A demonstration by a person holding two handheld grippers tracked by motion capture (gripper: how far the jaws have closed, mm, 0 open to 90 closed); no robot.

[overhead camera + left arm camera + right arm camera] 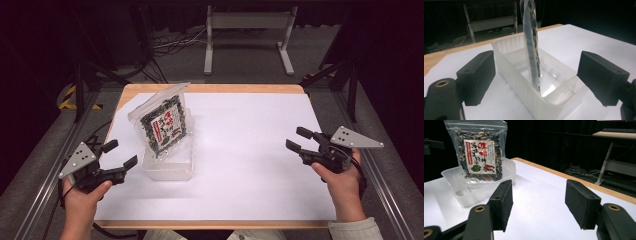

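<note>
A clear plastic pouch [164,122] of dark dried food with a red and white label stands upright in a translucent plastic tub [170,169] on the white table sheet. My left gripper [121,154] is open just left of the tub, nothing between its jaws. In the left gripper view the tub [524,82] lies ahead of the jaws and the pouch [531,47] is seen edge-on inside it. My right gripper [295,138] is open at the table's right side, far from the tub. In the right gripper view the pouch [479,152] and tub [464,192] stand at the far left.
The white sheet [240,150] covers most of the wooden table [215,88]. A white metal stand [248,30] and cables lie on the floor beyond the far edge. Black frame rails run along both sides of the table.
</note>
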